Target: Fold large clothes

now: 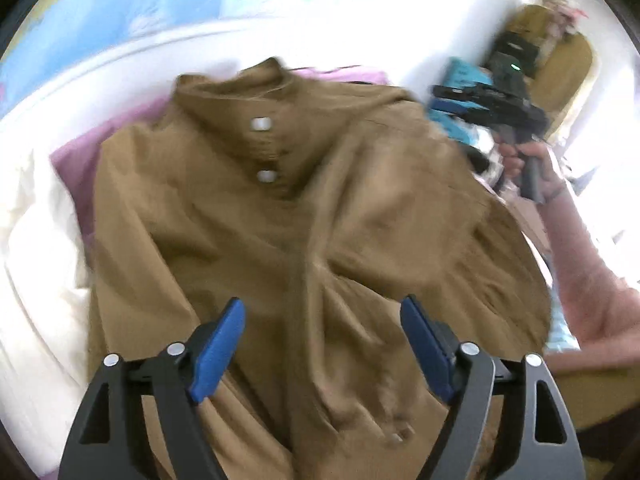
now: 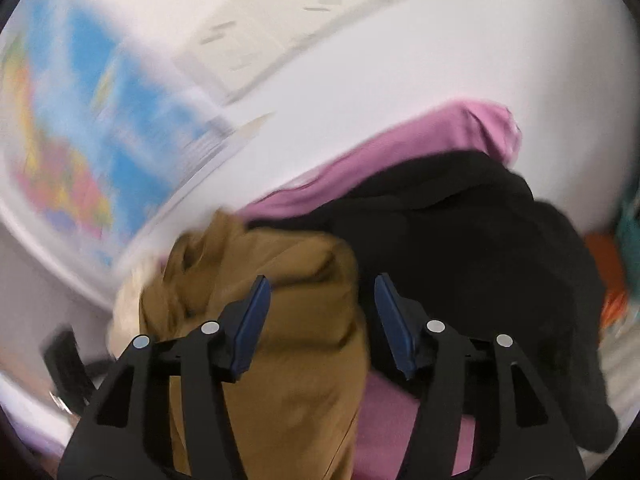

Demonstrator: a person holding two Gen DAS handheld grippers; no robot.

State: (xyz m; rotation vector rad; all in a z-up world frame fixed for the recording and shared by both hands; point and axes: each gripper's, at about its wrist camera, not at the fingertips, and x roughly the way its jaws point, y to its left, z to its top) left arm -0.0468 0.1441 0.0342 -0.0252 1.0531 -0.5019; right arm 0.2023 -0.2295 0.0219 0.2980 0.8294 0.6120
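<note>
- My left gripper (image 1: 322, 344) is wide and holds nothing.
- My right gripper (image 2: 322, 320) is partly open, holding nothing.
- The brown shirt (image 1: 280, 220) lies spread on the bed (image 1: 36, 280).
- I think folding comes next: grab 1 sleeve.

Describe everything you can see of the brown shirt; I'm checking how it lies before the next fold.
The brown shirt is a tan, matte woven garment with a stand-up collar and a front placket bearing two pale snaps. It lies front-up and rumpled, creased down the middle, over a pink cloth on white bedding. In the right wrist view one bunched edge sits beside a black garment. The left gripper and right gripper are both open above it, gripping nothing.
</note>
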